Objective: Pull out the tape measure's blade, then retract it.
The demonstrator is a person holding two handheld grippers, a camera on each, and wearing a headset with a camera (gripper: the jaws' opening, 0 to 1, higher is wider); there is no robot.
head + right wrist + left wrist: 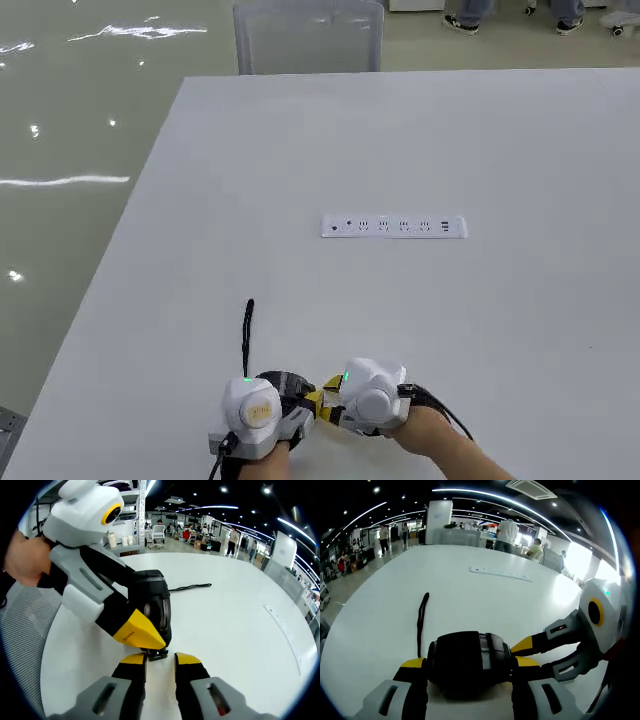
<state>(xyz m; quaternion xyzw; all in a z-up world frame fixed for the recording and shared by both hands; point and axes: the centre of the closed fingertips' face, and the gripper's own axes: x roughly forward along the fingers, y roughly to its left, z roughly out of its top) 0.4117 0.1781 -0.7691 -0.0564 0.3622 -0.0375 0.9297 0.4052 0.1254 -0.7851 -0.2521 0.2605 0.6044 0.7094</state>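
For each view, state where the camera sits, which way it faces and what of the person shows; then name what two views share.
Head view: on the headset, facing forward and down over the table; the right hand shows.
Left gripper view: on the left gripper, facing along its jaws, clamped on the tape measure.
Right gripper view: on the right gripper, facing the tape measure; the left hand shows.
Shared: both gripper views show the strap.

In the head view most of the tape (pixel 288 386) is hidden. Whether the right gripper (pixel 159 661) pinches the tape's hook (pixel 157 654) is unclear. The chair (pixel 308 35) runs off the top edge.
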